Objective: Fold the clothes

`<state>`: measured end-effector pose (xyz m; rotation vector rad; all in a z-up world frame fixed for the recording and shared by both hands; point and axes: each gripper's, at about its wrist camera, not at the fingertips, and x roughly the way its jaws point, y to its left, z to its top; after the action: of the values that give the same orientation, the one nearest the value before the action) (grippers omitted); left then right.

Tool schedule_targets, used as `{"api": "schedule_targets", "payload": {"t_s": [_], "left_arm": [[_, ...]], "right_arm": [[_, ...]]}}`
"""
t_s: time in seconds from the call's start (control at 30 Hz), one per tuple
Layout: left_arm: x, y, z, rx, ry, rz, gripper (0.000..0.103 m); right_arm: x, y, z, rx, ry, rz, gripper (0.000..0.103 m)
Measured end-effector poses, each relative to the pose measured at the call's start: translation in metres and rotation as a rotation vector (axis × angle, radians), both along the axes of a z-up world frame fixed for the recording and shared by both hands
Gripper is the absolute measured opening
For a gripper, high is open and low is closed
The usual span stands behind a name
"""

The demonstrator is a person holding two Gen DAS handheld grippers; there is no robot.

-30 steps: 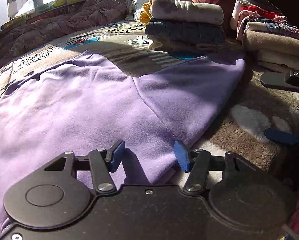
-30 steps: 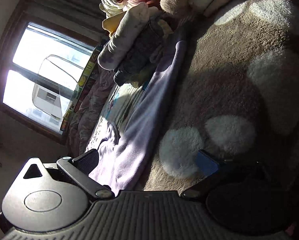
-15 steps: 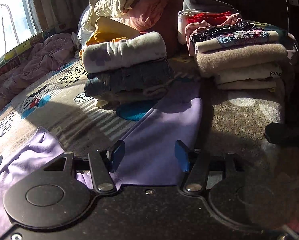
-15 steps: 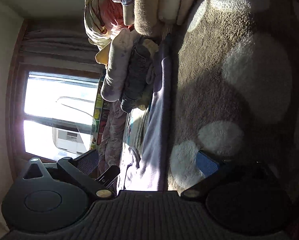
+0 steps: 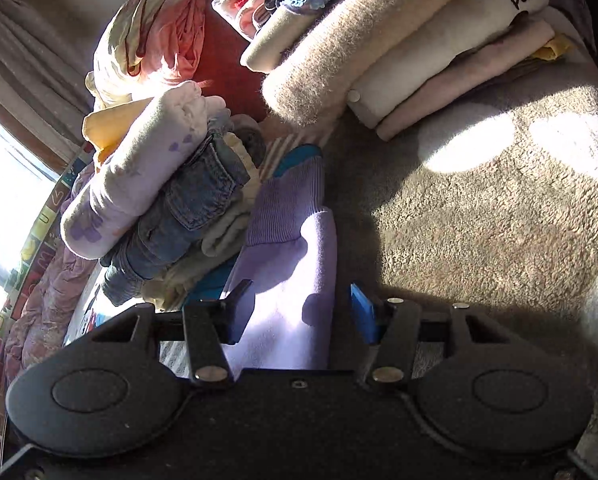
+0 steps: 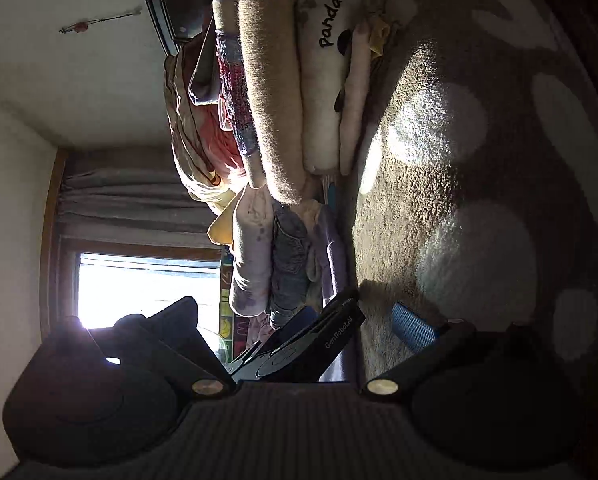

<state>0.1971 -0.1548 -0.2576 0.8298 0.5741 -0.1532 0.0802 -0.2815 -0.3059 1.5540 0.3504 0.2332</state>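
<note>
A lilac sweatshirt sleeve [image 5: 291, 280] with a ribbed cuff [image 5: 283, 208] lies on the bed, running away from me beside a folded stack. My left gripper [image 5: 299, 312] hovers low over the sleeve. Its jaws stand open and the cloth lies between the blue pads [image 5: 363, 314] without being pinched. In the right wrist view the sleeve [image 6: 335, 256] shows only as a thin lilac strip. My right gripper [image 6: 295, 322] is open and holds nothing. It is turned on its side, and the left gripper's black body [image 6: 319, 340] sits just in front of it.
A folded stack of a lilac-print top, jeans and cream pieces [image 5: 159, 208] touches the sleeve's left side. A taller stack with a fluffy beige piece and a "panda" top [image 5: 399, 52] stands behind. The brown spotted fleece blanket [image 5: 479, 220] spreads to the right. Loose laundry [image 5: 159, 40] and a window [image 6: 147, 288] lie beyond.
My left gripper has slid from the sweatshirt's body out along the sleeve toward the cuff and rolled. The right gripper has rolled too, and the left gripper now shows in its view.
</note>
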Motion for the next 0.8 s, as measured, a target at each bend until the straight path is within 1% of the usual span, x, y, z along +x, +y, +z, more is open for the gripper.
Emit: {"api": "schedule_targets", "payload": {"t_s": [0.07, 0.1, 0.2, 0.27, 0.3, 0.33, 0.4, 0.43, 0.57, 0.63, 0.7, 0.8], "left_arm": [[0.007, -0.005, -0.003, 0.015, -0.009, 0.009, 0.050], [0.010, -0.009, -0.006, 0.044, -0.025, 0.009, 0.049], [0.021, -0.020, -0.015, 0.110, -0.053, 0.017, 0.042], [0.030, -0.026, -0.021, 0.144, -0.053, 0.025, 0.036], [0.034, -0.029, -0.024, 0.160, -0.048, 0.027, 0.028], [0.038, -0.032, -0.027, 0.177, -0.042, 0.026, 0.017], [0.039, -0.037, -0.030, 0.208, -0.025, 0.012, 0.007], [0.040, -0.036, -0.026, 0.196, -0.023, 0.018, 0.007], [0.038, -0.019, 0.001, 0.084, -0.003, 0.054, 0.005], [0.036, -0.002, 0.024, -0.027, 0.003, 0.090, 0.005], [0.029, 0.023, 0.052, -0.159, -0.005, 0.117, 0.005], [0.018, 0.061, 0.093, -0.358, -0.017, 0.158, 0.005]], "right_arm": [[0.000, -0.008, -0.005, 0.041, -0.006, -0.032, 0.102], [-0.002, -0.013, -0.005, 0.048, -0.008, -0.055, 0.102], [-0.006, -0.023, -0.012, 0.095, -0.004, -0.104, 0.103], [-0.007, -0.026, -0.012, 0.085, -0.006, -0.109, 0.102], [-0.007, -0.027, -0.012, 0.082, -0.007, -0.110, 0.102], [-0.008, -0.028, -0.013, 0.082, -0.007, -0.112, 0.103], [-0.010, -0.029, -0.013, 0.080, -0.010, -0.116, 0.103], [-0.011, -0.029, -0.013, 0.077, -0.013, -0.118, 0.103], [-0.015, -0.027, -0.011, 0.059, -0.033, -0.123, 0.102], [-0.020, -0.026, -0.009, 0.045, -0.041, -0.124, 0.103], [-0.023, -0.025, -0.006, 0.023, -0.042, -0.127, 0.103], [-0.025, -0.017, 0.010, -0.128, -0.018, -0.108, 0.102]]}}
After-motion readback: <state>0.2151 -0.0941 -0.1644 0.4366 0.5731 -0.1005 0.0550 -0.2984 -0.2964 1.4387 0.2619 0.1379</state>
